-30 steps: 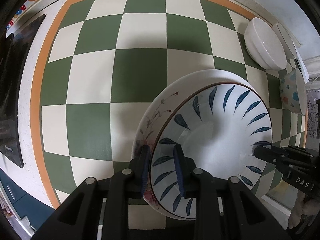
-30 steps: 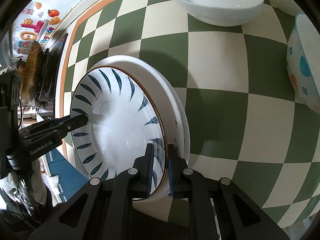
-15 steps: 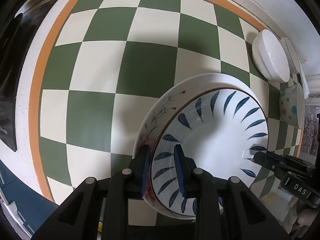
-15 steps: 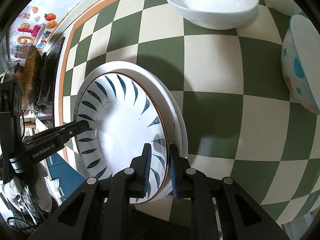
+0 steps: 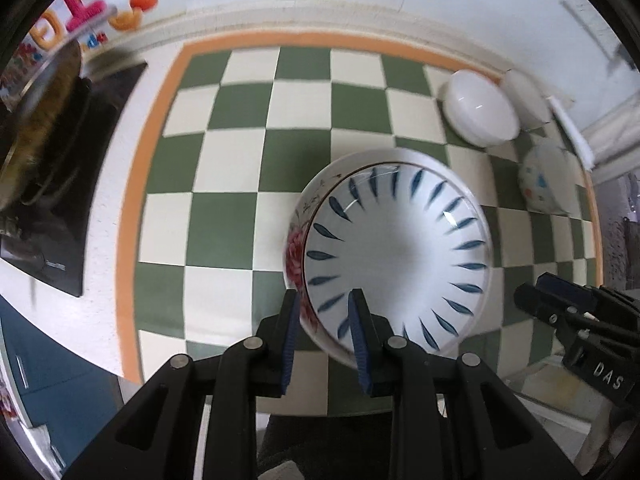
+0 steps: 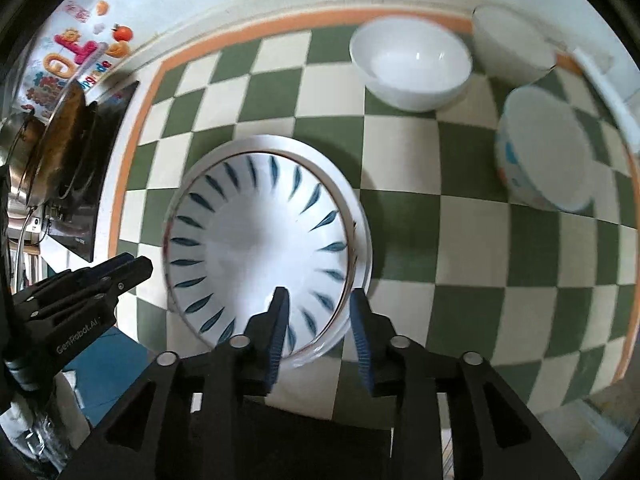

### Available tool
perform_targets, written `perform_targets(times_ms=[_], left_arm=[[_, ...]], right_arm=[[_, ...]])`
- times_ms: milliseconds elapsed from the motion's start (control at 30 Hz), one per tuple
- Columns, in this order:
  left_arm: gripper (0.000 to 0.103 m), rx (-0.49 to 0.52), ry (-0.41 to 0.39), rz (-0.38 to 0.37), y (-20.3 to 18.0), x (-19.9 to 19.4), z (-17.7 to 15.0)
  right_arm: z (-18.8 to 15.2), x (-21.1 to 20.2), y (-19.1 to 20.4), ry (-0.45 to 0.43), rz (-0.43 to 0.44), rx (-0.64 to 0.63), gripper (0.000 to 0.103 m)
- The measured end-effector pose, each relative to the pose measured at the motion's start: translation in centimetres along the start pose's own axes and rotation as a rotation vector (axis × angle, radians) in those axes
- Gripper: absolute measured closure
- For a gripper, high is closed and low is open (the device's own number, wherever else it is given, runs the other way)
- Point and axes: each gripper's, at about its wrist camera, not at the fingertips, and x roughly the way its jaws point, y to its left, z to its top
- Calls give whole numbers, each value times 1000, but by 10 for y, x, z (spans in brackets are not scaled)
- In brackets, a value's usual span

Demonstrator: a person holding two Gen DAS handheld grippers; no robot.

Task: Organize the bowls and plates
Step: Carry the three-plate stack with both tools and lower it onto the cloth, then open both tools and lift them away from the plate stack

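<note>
A white plate with blue leaf marks (image 5: 400,248) (image 6: 260,240) lies stacked in a larger plate with red flowers (image 5: 296,244) (image 6: 362,240) on the green and cream checked cloth (image 5: 240,160). My left gripper (image 5: 324,320) (image 6: 140,268) hovers above the stack's near-left rim. Its jaws are opening and the pads are off the rim. My right gripper (image 6: 318,312) (image 5: 528,292) hangs above the stack's other side. Its jaws are opening wider, with the rim seen below the gap and untouched.
A plain white bowl (image 5: 480,108) (image 6: 412,64), a second white bowl (image 6: 512,44) behind it and a dotted bowl (image 5: 544,180) (image 6: 548,152) stand at the cloth's far right. At the left a black cooktop (image 5: 60,220) carries a pan (image 5: 40,120).
Both grippers let go of the plates' rim, spread their jaws and rose away. The stacked plates stay on the cloth and look smaller now.
</note>
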Motion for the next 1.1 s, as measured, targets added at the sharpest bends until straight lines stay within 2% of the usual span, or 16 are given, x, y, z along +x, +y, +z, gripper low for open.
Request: perform_targets(times_ms=[167, 200, 233, 267, 300, 433, 533, 633, 767, 967, 1100], left_arm=[[65, 33, -70, -12, 3, -42, -20], [53, 40, -79, -12, 1, -45, -22], [46, 48, -91, -16, 2, -52, -26], [30, 51, -104, -19, 3, -60, -30], [19, 57, -119, -21, 4, -67, -35], [16, 66, -172, -14, 9, -91, -53], [7, 59, -199, -17, 14, -102, -64], [7, 60, -241, -9, 17, -114, -74], [4, 53, -256, -32, 20, -123, -82], [4, 40, -255, -44, 20, -127, -81], [4, 40, -260, -44, 11, -124, -68]], right_arm=[[-33, -39, 20, -92, -22, -1, 32], [-41, -47, 23, -111, -14, 8, 30], [-47, -53, 25, -124, -10, 15, 24], [-54, -59, 29, -132, -11, 18, 20], [-61, -66, 33, -146, -16, 22, 19], [-85, -89, 44, -205, -11, 39, 13], [-101, -106, 55, -250, -56, 25, 11], [-113, -119, 62, -286, -73, 24, 8], [-127, -134, 73, -321, -96, 16, 6], [-134, -144, 75, -350, -63, 25, 5], [-126, -140, 59, -353, 10, 60, 5]])
